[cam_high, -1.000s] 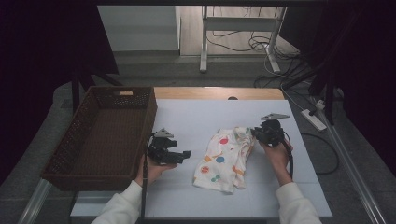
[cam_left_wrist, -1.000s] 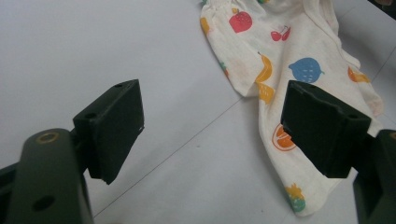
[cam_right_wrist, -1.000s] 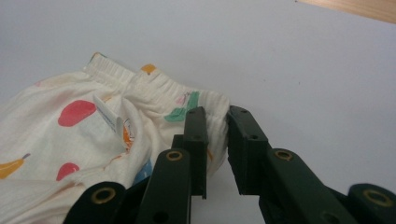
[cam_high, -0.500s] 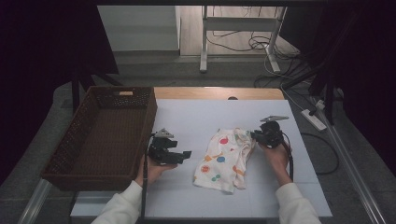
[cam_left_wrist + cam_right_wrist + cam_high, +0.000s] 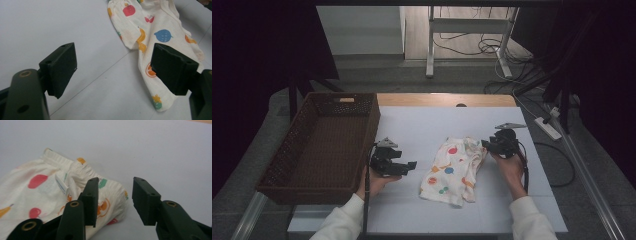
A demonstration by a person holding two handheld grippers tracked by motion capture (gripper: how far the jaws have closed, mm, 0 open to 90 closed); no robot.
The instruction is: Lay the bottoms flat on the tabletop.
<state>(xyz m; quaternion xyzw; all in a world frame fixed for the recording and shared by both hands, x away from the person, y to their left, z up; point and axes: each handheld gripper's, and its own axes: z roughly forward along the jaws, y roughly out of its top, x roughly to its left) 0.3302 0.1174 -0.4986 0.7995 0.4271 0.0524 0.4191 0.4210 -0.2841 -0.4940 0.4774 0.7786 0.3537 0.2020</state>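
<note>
A small cream garment printed with coloured fruit lies crumpled on the white table. In the high view my left gripper rests to its left, a short gap away, held by a hand. The left gripper is wide open, with bare table between the jaws and the garment beyond and to the right. My right gripper is at the garment's upper right corner. That right gripper is open, one jaw over the elastic waistband and the other over bare table.
A dark brown wicker basket stands at the table's left edge, close to my left hand. Behind the table are a metal stand and cables on the floor, with a power strip at the right.
</note>
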